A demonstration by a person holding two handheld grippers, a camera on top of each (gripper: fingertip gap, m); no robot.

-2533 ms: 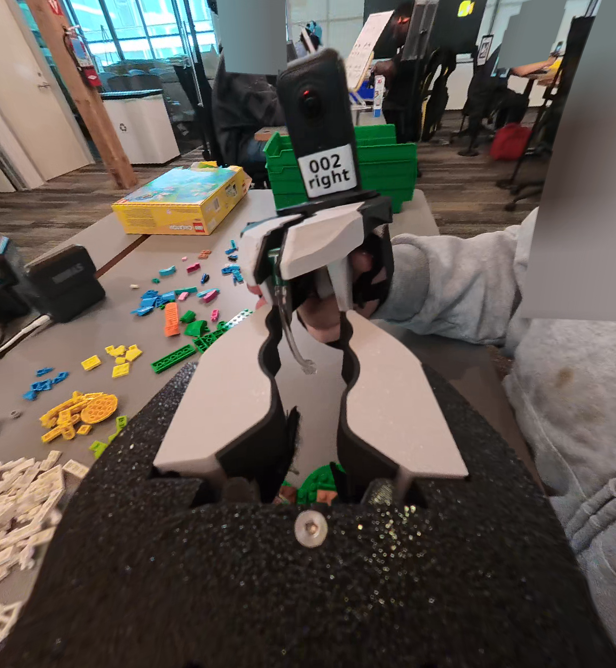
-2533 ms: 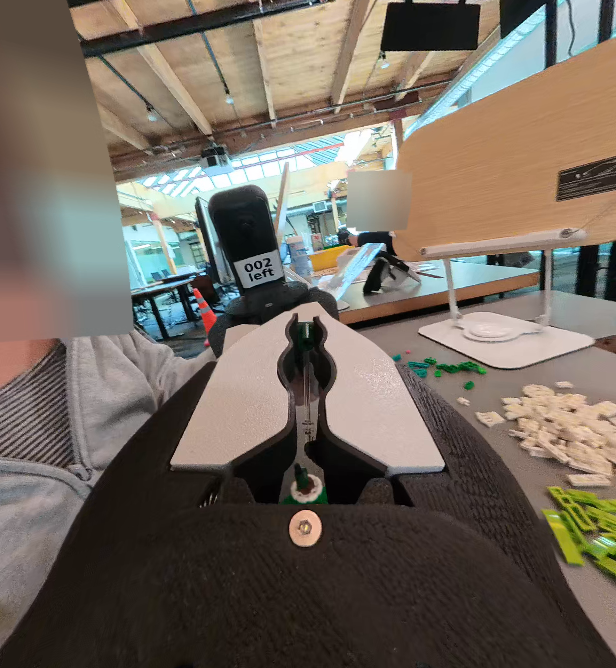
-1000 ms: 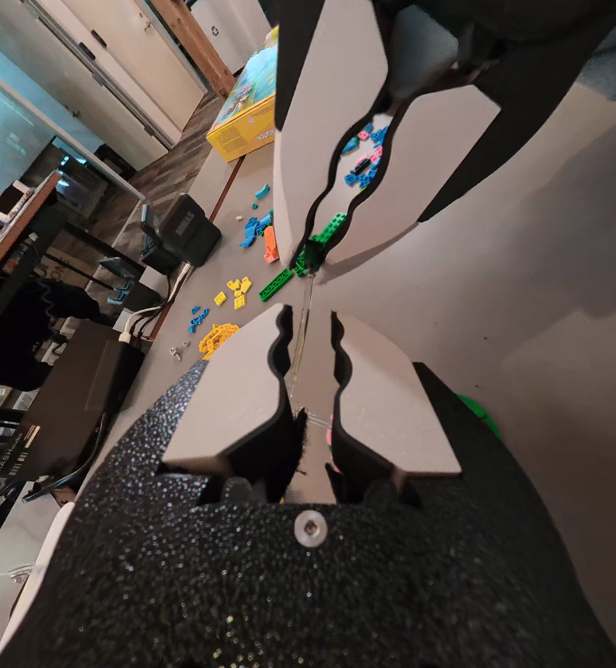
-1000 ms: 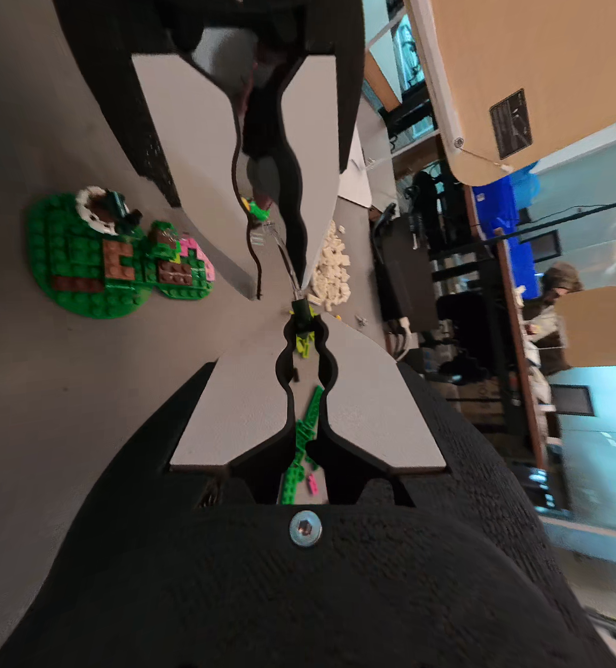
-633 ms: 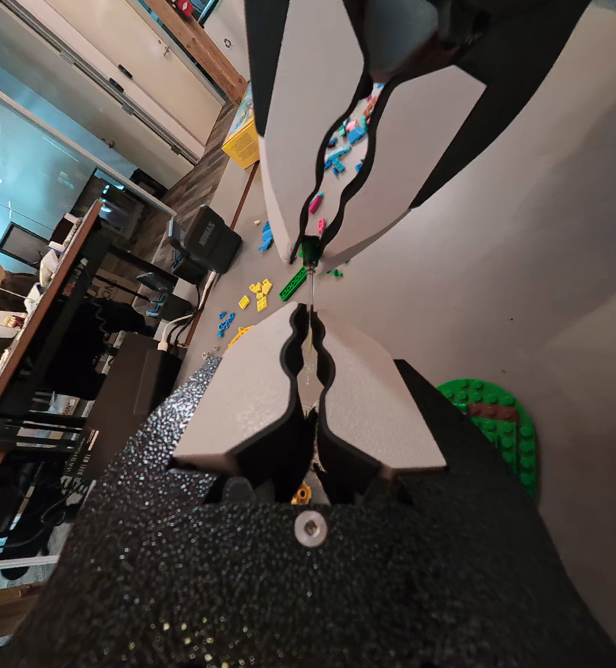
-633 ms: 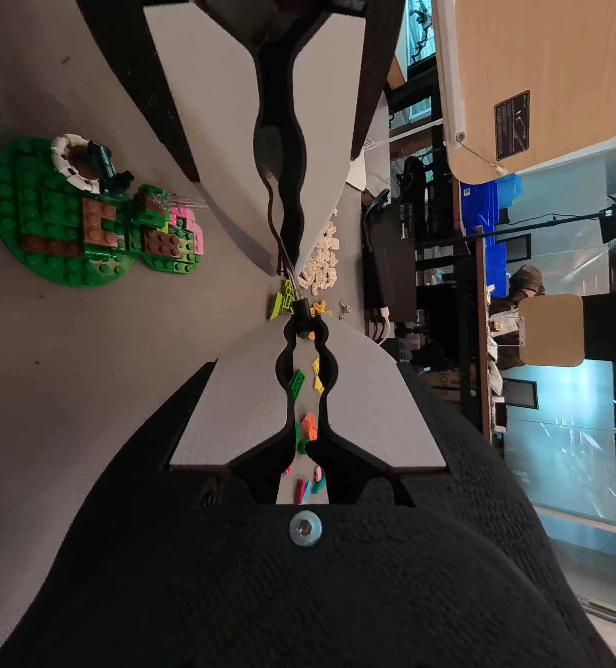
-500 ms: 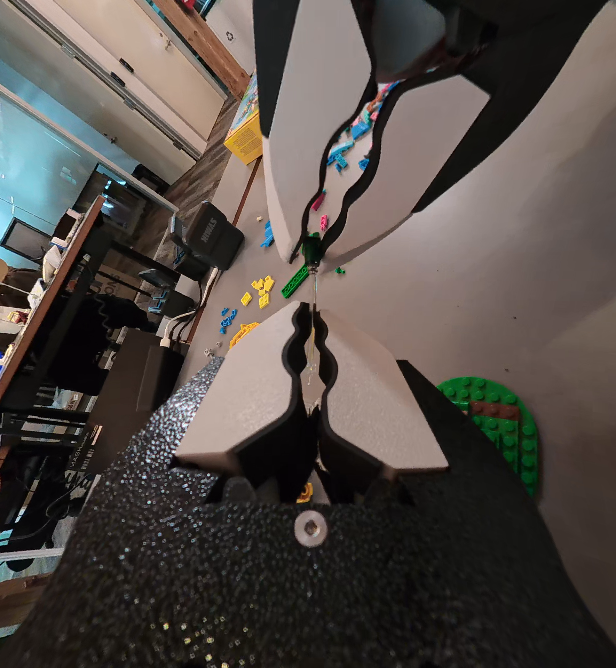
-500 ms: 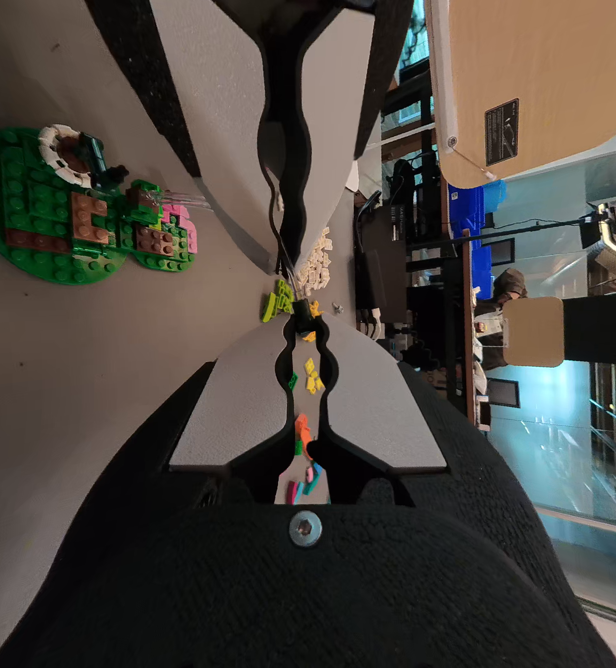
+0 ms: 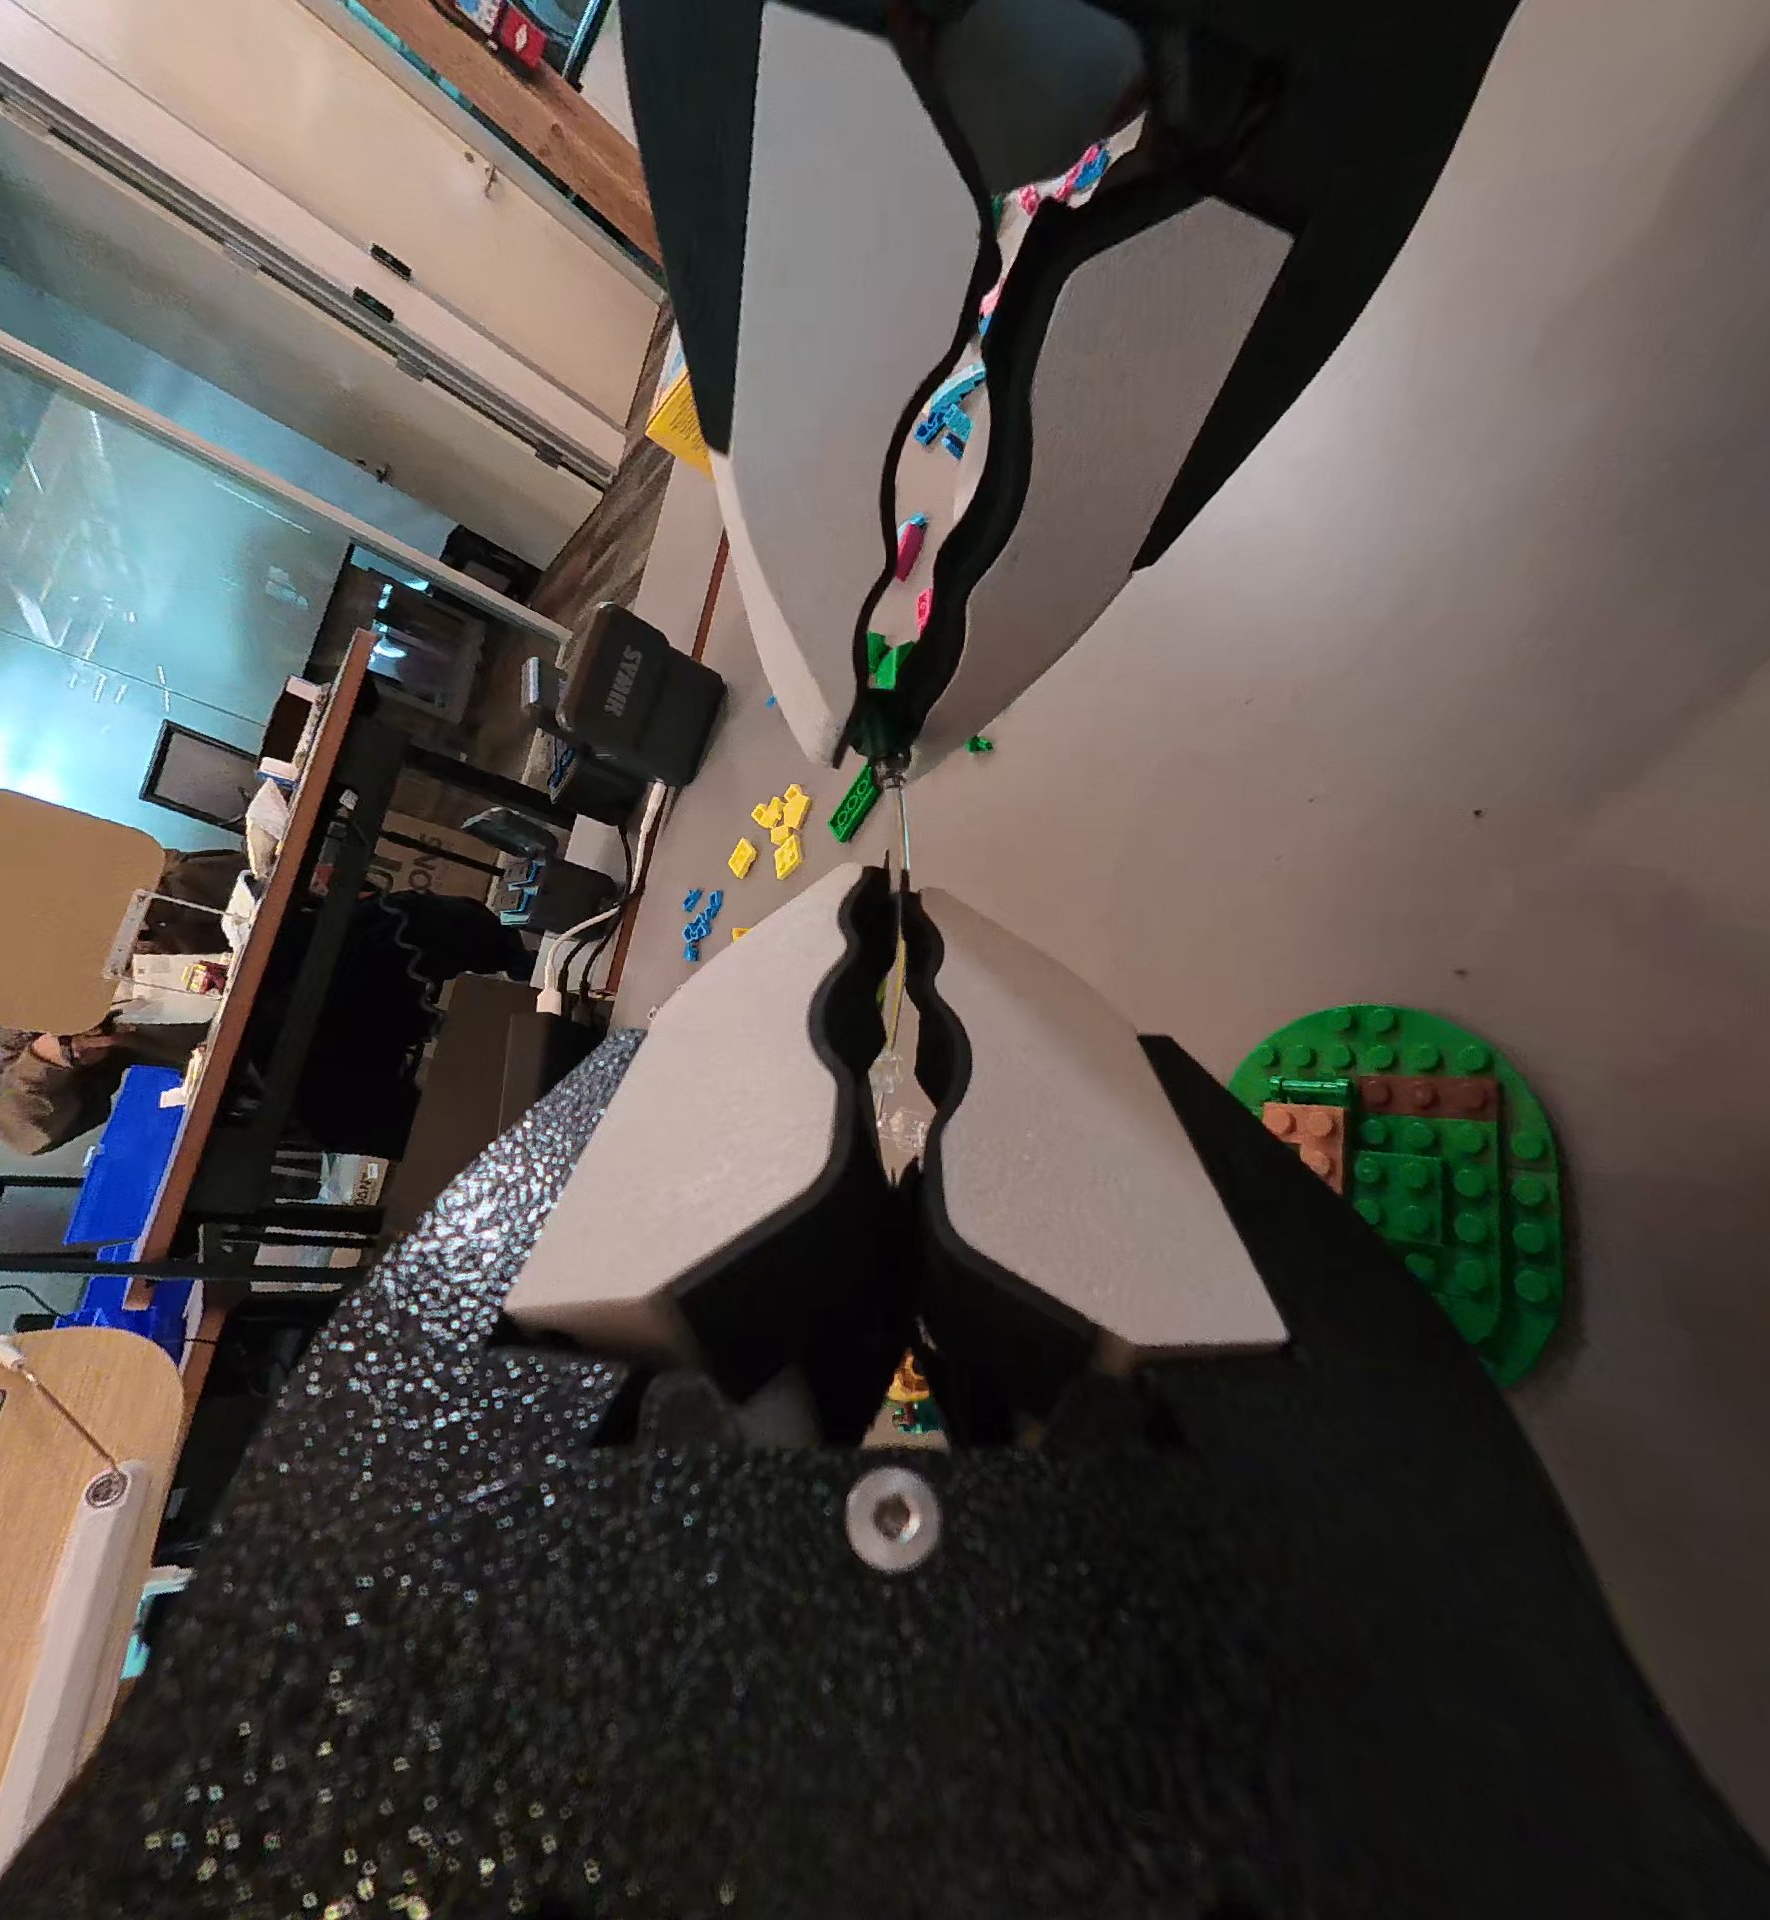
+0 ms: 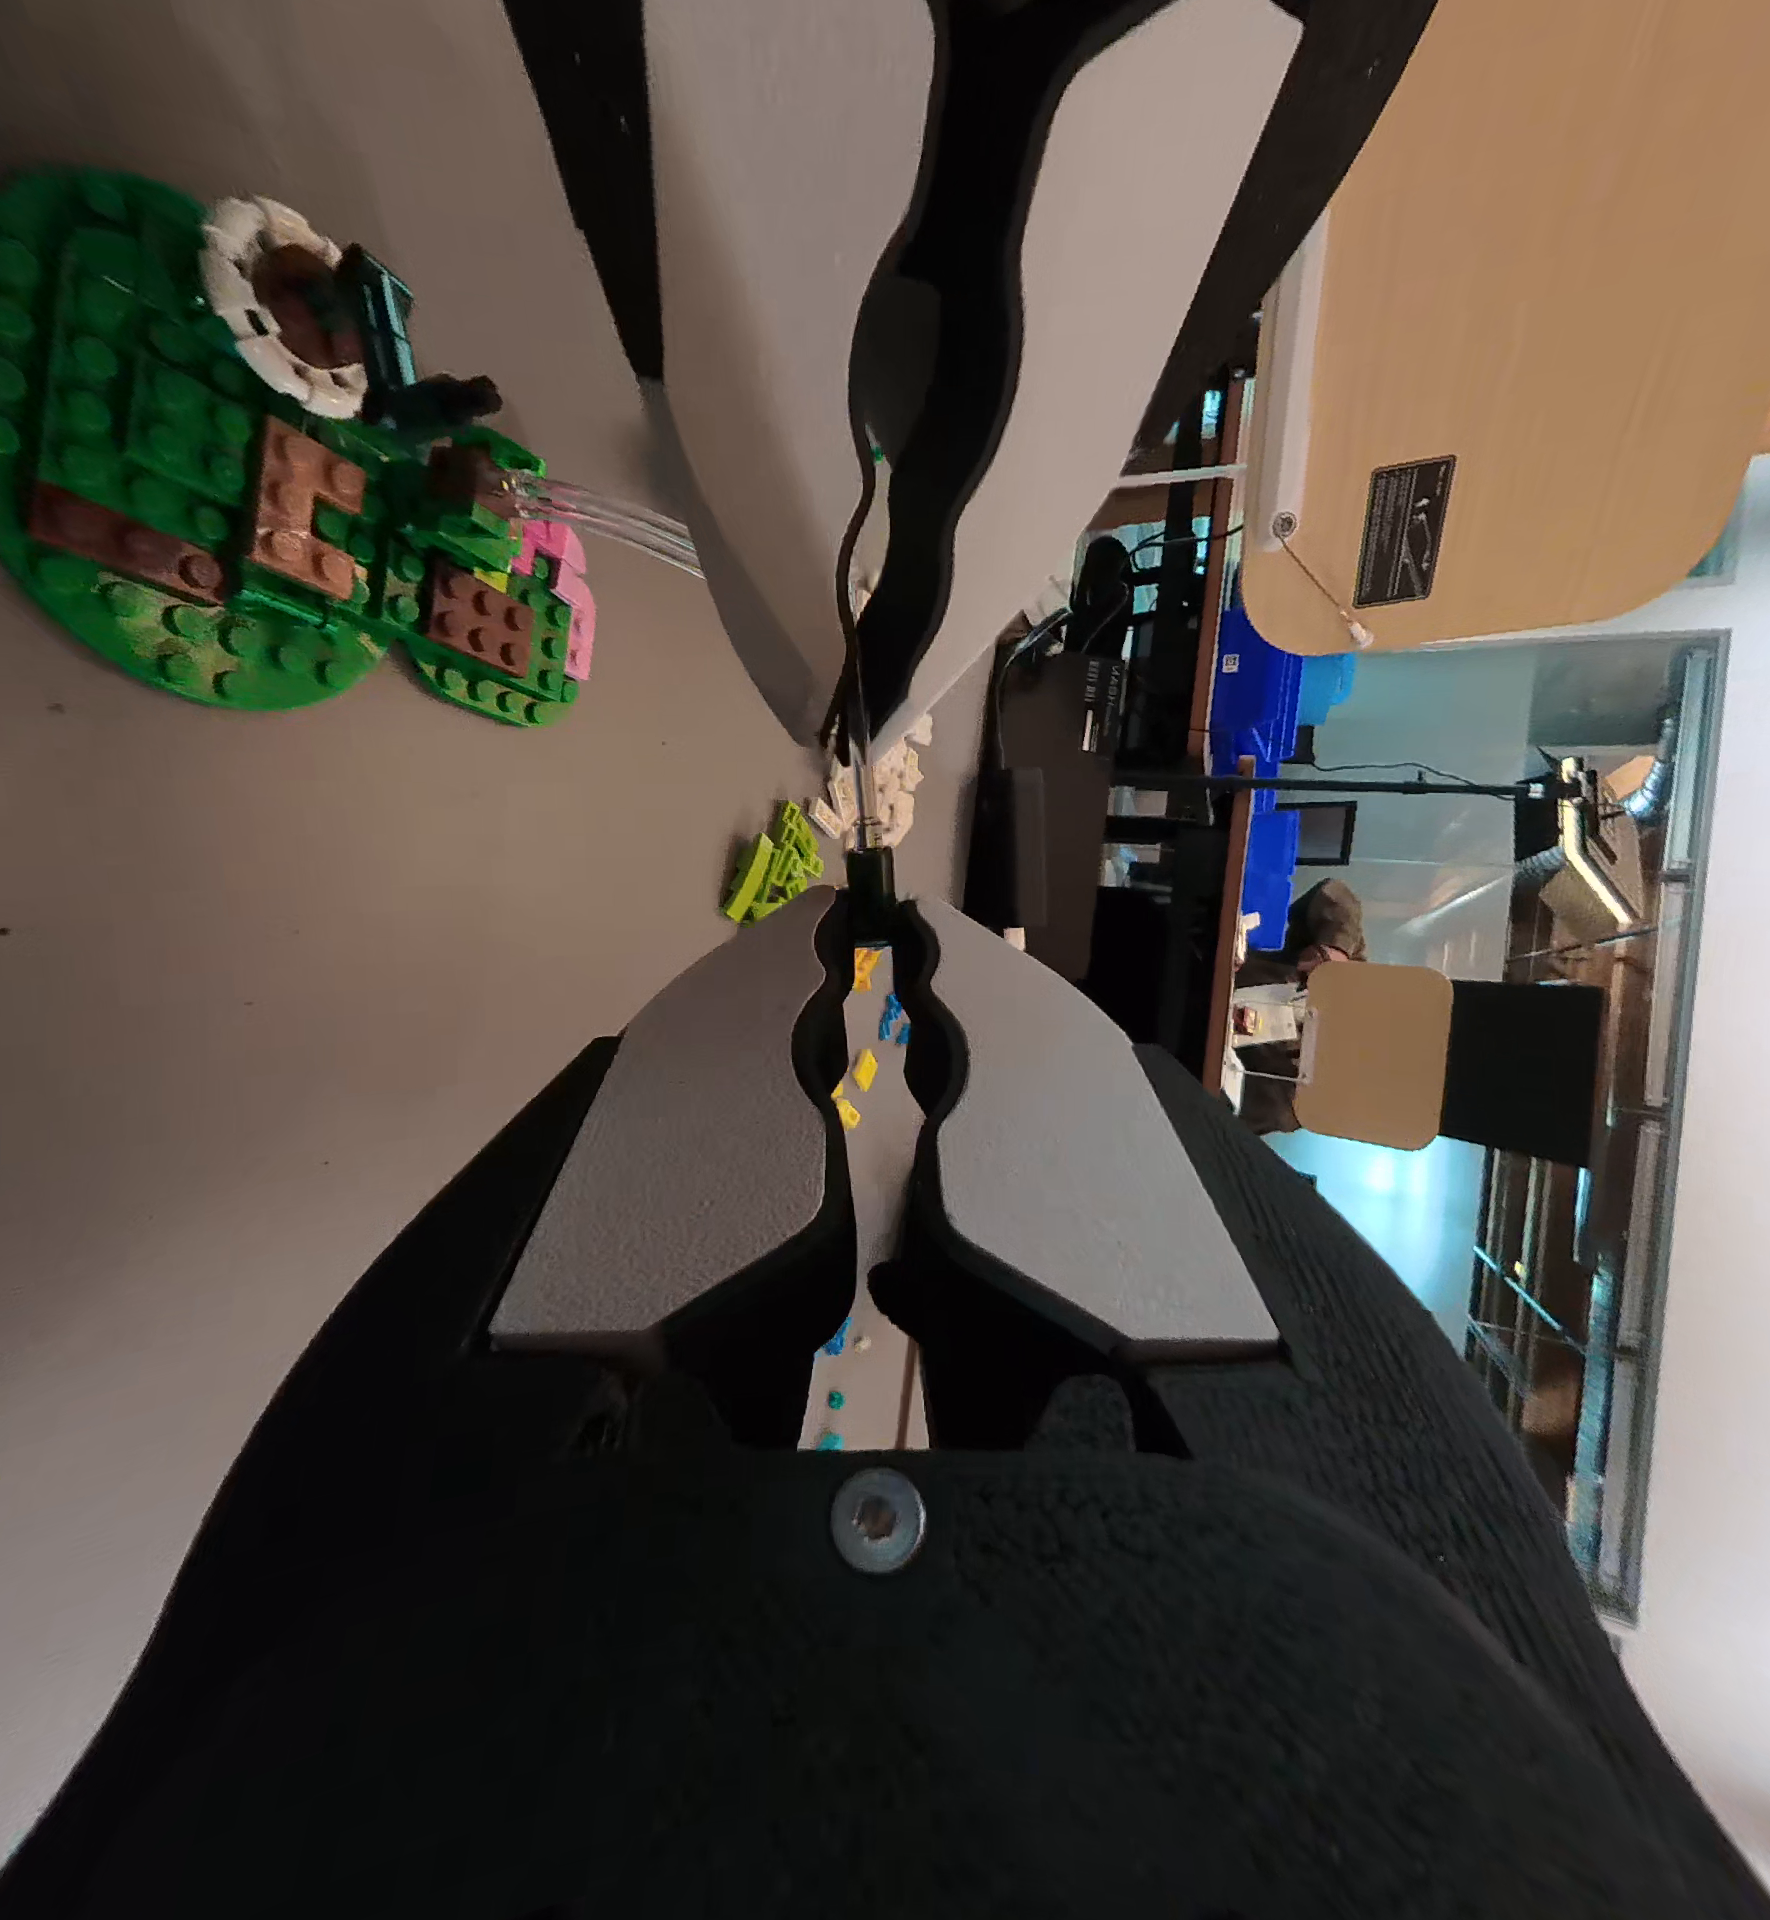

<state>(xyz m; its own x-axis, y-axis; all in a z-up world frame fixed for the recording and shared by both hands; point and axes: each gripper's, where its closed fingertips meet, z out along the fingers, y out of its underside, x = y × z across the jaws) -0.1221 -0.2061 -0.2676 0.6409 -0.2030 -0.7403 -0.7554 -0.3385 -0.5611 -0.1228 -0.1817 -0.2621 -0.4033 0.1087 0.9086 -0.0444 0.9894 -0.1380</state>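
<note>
grey tabletop (image 9: 1483,520) fills the left wrist view, strewn with yellow pieces (image 9: 772,831) and blue pieces (image 9: 699,920). we see the left gripper (image 9: 896,899) clenched on a thin clear rod (image 9: 900,831); the rod's far end sits in a dark green piece (image 9: 876,727) pinched by the right gripper (image 9: 886,743). a green studded base (image 9: 1421,1174) lies just beside.

right wrist view: the right gripper (image 10: 865,920) grips the dark green piece (image 10: 868,878), lime pieces (image 10: 772,862) near. we judge that any twist or pull could bend the rod or slip it free.
</note>
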